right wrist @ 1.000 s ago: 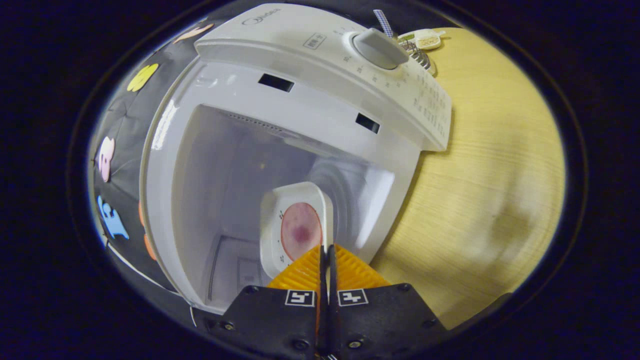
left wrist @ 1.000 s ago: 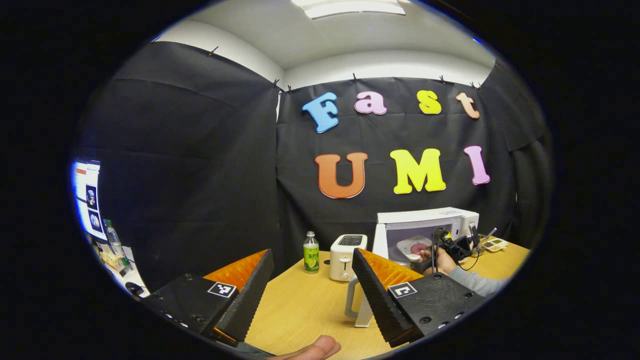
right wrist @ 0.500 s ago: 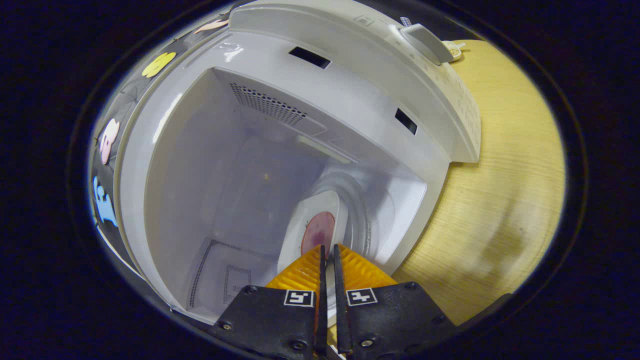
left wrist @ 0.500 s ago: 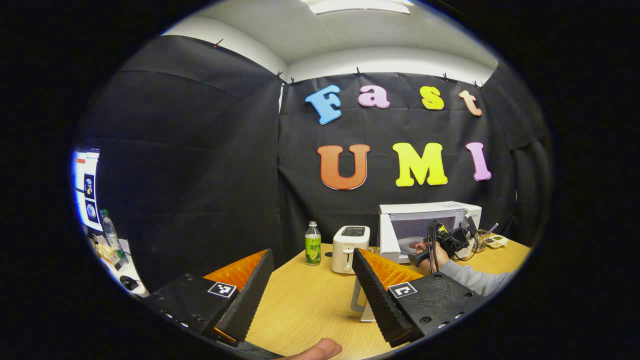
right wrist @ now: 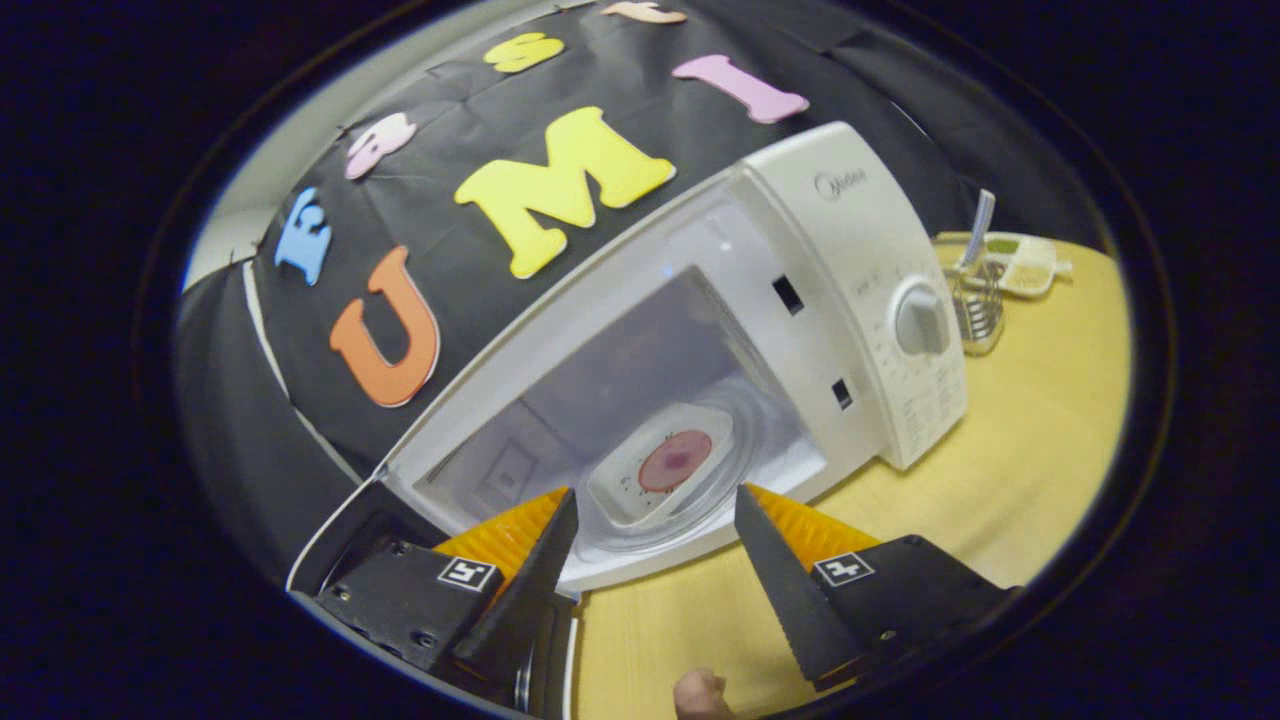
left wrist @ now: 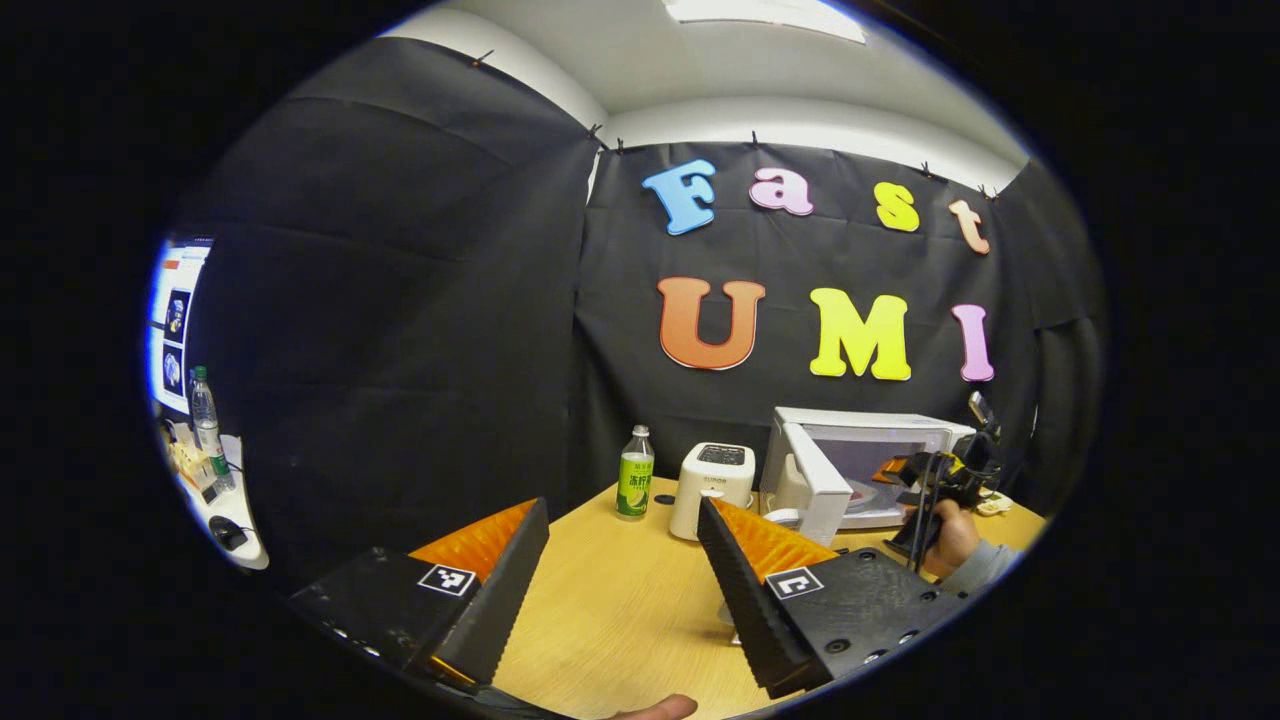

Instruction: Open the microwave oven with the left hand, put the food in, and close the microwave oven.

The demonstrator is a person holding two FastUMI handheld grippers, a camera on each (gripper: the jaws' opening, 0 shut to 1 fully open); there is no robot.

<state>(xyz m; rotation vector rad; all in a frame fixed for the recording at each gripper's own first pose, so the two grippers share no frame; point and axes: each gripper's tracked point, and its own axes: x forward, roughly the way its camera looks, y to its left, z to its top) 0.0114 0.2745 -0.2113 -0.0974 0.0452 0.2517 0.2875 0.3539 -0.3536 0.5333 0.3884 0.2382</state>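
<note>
The white microwave (right wrist: pixel 850 260) stands open on the wooden table, and a white square plate with a round pink slice of food (right wrist: pixel 668 466) lies on its glass turntable. My right gripper (right wrist: pixel 652 520) is open just outside the cavity, with nothing between its fingers. In the left gripper view the microwave (left wrist: pixel 880 425) sits at the back right with its door (left wrist: pixel 812 478) swung out to the left. My left gripper (left wrist: pixel 622 545) is open and empty above the table, well short of the door. A hand holds the right gripper (left wrist: pixel 935 480) in front of the oven.
A white toaster (left wrist: pixel 710 488) and a green-labelled bottle (left wrist: pixel 631 475) stand left of the microwave. A wire holder (right wrist: pixel 975 300) and a small dish (right wrist: pixel 1020 262) sit on the table (right wrist: pixel 1020 430) to its right. A side desk with a bottle (left wrist: pixel 204 420) and a screen (left wrist: pixel 175 330) is far left.
My right gripper let go of the plate, opened and backed out of the cavity, leaving the plate on the turntable. The left gripper view shifted slightly towards the microwave.
</note>
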